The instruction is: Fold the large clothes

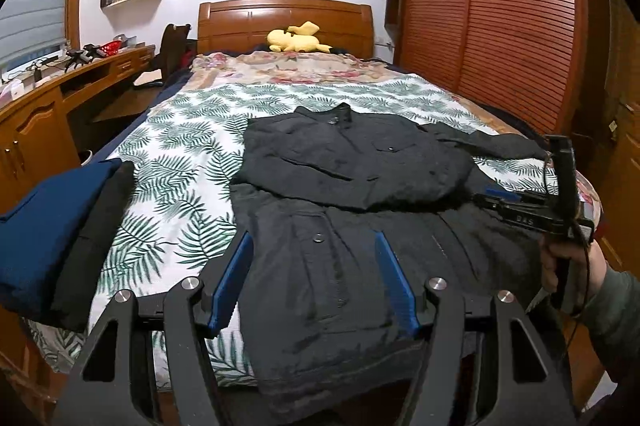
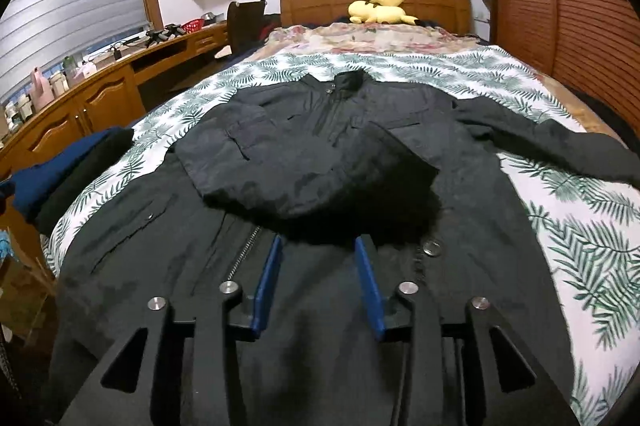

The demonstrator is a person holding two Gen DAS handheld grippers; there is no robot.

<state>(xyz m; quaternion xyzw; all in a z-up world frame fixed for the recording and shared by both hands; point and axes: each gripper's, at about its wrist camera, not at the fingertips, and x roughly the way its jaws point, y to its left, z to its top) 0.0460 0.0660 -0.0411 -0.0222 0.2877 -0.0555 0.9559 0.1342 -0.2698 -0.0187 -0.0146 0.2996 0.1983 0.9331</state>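
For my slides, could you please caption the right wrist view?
Open right gripper over black jacket, one sleeve folded across.

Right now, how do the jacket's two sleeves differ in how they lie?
The folded sleeve lies across the chest of the black jacket, cuff near the middle; the spread sleeve stretches sideways, cuff out on the leaf-print bedspread. The folded sleeve rests on the jacket's body; the spread sleeve lies mostly on the bedspread. Both are the same dark fabric, lying flat, with neither gripper holding them.

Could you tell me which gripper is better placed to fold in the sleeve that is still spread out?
Probably the right gripper: the sleeve lies on its side, and its jaws are empty.
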